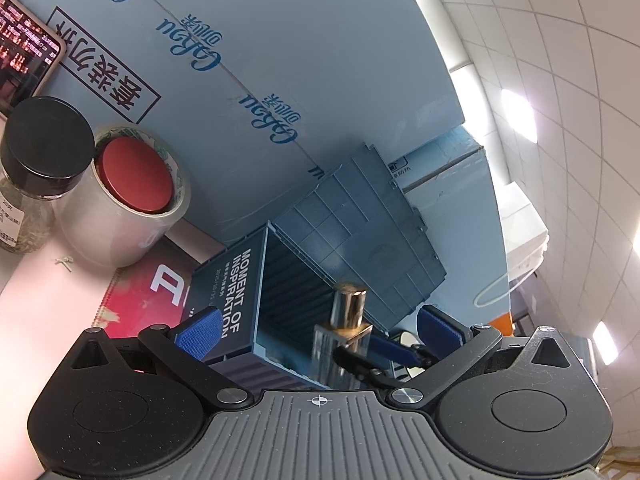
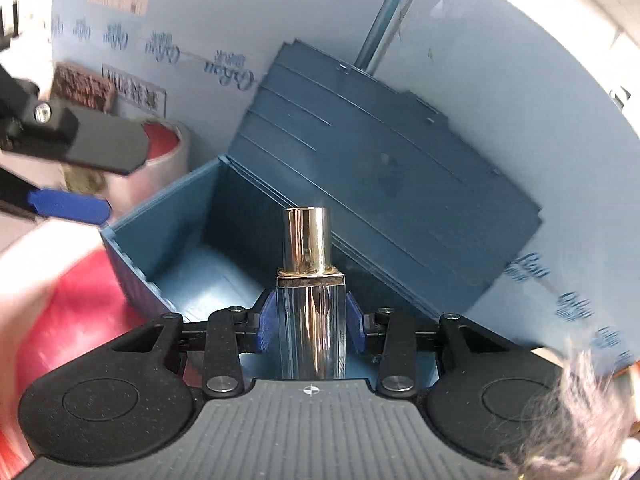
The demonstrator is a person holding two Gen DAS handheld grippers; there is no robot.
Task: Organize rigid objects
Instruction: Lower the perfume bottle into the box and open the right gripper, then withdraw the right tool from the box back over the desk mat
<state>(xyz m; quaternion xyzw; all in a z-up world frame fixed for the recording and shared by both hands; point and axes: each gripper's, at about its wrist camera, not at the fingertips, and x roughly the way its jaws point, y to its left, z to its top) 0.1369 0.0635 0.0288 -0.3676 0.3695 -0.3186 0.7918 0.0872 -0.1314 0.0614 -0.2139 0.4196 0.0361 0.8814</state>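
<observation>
A clear square perfume bottle (image 2: 310, 320) with a gold cap (image 2: 307, 240) is held in my right gripper (image 2: 311, 322), shut on its body, over the open blue container-style box (image 2: 192, 232). The box's lid (image 2: 380, 184) leans back open. In the left wrist view the same bottle (image 1: 340, 340) stands in front of the box (image 1: 236, 300), whose side reads "MOMENT OF INSPIRATION". My left gripper (image 1: 316, 330) is open and empty, its fingers either side of the box's near corner. The left gripper also shows at the left of the right wrist view (image 2: 80, 176).
A roll of clear tape (image 1: 120, 208) with a red lid (image 1: 136, 176) inside stands left of the box. A black-capped glass jar (image 1: 40, 160) stands beside it. A phone (image 1: 24, 52) leans on light blue cartons (image 1: 280, 60) behind. A red printed mat (image 1: 140, 292) lies under the box.
</observation>
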